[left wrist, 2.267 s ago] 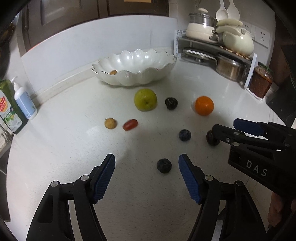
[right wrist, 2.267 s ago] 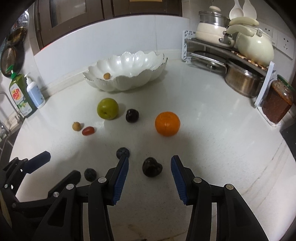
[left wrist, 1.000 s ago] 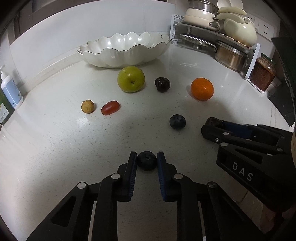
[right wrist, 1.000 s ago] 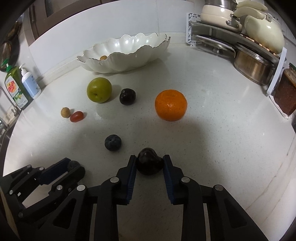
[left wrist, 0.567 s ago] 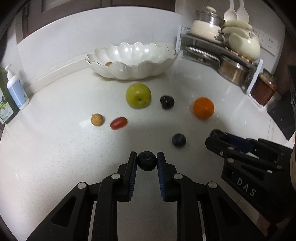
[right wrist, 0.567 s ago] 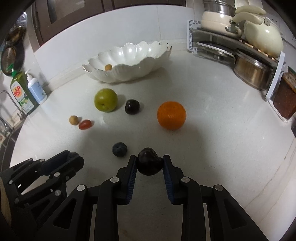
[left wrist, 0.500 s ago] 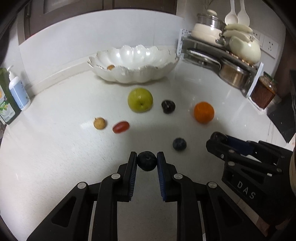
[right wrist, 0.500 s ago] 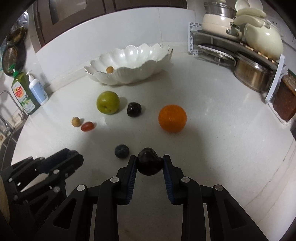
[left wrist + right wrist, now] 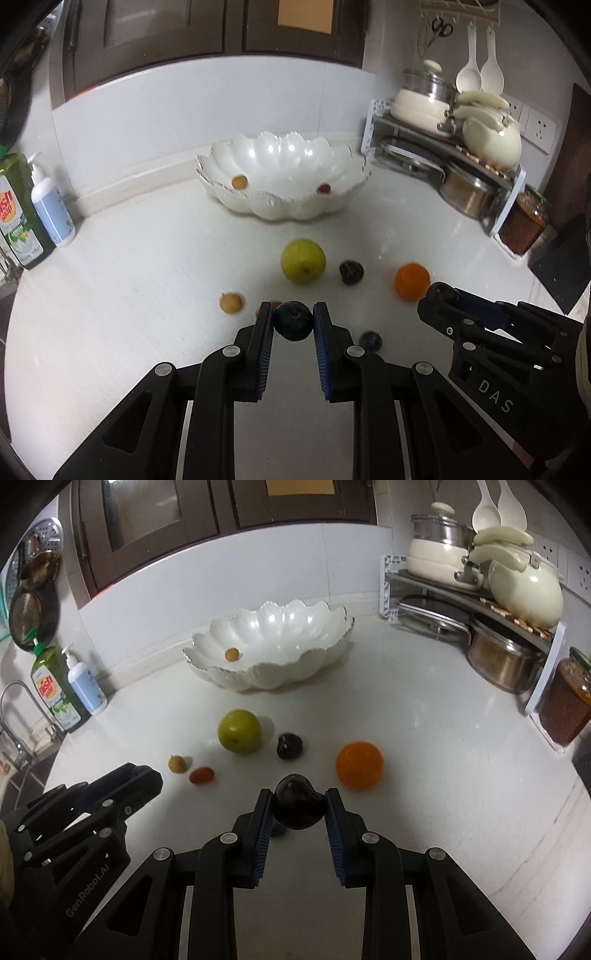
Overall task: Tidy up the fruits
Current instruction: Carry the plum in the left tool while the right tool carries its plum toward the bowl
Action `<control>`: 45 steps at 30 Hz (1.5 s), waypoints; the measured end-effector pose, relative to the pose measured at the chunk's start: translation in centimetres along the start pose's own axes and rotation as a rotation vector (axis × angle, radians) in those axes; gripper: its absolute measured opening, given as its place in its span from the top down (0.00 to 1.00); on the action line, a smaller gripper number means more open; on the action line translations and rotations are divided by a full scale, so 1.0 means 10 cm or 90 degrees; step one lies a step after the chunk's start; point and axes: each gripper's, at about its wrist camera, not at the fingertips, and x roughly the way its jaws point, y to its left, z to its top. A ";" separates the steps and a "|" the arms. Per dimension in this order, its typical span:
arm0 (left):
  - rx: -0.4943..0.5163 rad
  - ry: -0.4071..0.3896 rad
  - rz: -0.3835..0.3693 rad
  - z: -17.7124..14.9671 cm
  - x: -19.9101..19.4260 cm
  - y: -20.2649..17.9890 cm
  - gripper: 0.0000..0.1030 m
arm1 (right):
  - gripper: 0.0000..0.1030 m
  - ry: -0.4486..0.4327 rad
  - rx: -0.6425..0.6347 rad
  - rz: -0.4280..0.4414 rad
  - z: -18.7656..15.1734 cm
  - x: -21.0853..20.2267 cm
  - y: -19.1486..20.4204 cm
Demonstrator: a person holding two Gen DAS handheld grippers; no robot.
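Left gripper [image 9: 293, 325] clamps a blueberry [image 9: 293, 320], right gripper [image 9: 298, 806] a plum [image 9: 297, 806]; carry both level over the bowl [image 9: 295, 210] rim, release low.

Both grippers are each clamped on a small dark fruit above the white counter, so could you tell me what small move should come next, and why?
Probably carry both forward over the scalloped white bowl before releasing. The left gripper is shut on a round dark blue fruit, the right gripper on a dark purple plum; the bowl, holding a small tan fruit, lies ahead.
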 end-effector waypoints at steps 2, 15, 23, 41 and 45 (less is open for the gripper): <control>-0.001 -0.012 0.000 0.05 -0.04 0.03 0.78 | 0.71 -0.010 -0.001 -0.001 0.04 -0.03 0.03; -0.009 -0.073 0.009 0.33 -0.21 0.17 0.78 | 0.71 -0.074 -0.007 0.003 0.33 -0.22 0.20; -0.002 -0.114 0.011 0.59 -0.27 0.22 0.78 | 0.71 -0.116 -0.008 0.005 0.58 -0.27 0.25; 0.017 -0.154 0.018 1.21 -0.09 0.32 0.78 | 0.71 -0.163 -0.012 0.005 1.21 -0.11 0.30; 0.022 -0.158 0.020 1.37 -0.01 0.35 0.78 | 0.71 -0.165 -0.012 0.002 1.34 -0.04 0.30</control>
